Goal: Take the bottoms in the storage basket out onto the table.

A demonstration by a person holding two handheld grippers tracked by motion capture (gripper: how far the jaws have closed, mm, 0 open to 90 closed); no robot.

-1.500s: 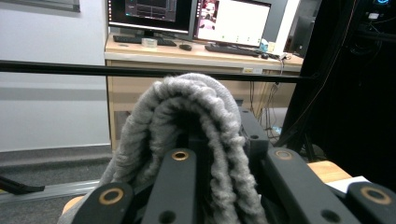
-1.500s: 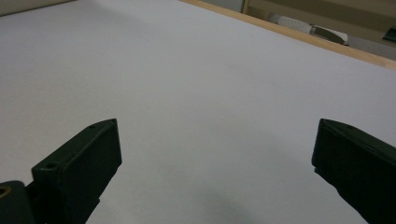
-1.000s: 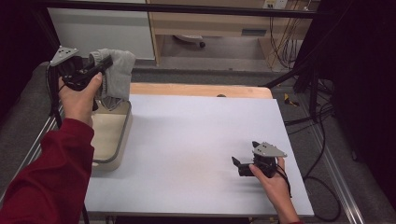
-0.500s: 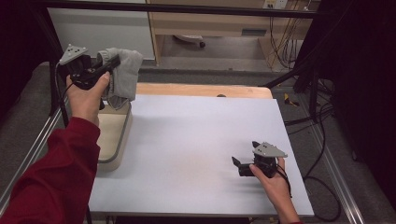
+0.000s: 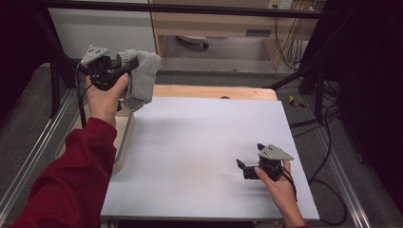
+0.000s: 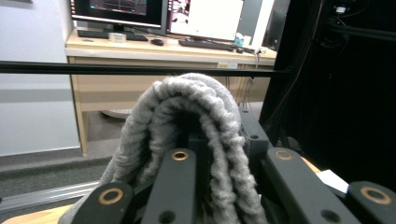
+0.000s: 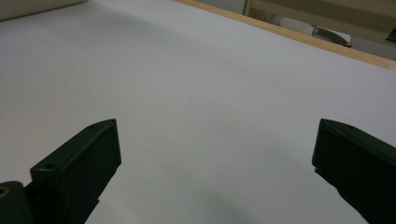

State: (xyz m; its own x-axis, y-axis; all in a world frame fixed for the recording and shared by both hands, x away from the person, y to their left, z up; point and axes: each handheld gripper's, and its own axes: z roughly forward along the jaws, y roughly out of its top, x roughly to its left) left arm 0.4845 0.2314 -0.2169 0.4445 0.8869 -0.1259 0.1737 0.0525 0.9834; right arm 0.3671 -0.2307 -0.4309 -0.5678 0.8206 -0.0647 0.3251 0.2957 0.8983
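Left gripper [image 5: 124, 64] raised above table's far-left corner, jaws clamped on folded grey knitted cloth [image 5: 140, 80]; cloth hangs from jaws in air, above beige bin [image 5: 124, 137] at table's left edge, lower end near bin rim. In left gripper view cloth [image 6: 196, 135] bulges in thick fold between jaws. Right gripper [image 5: 243, 167] rests low over white tabletop [image 5: 199, 142] at near right, jaws spread wide, nothing between them; well apart from cloth

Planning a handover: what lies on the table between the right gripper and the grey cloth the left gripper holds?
Nothing: the high view shows bare white table between right gripper and grey cloth.
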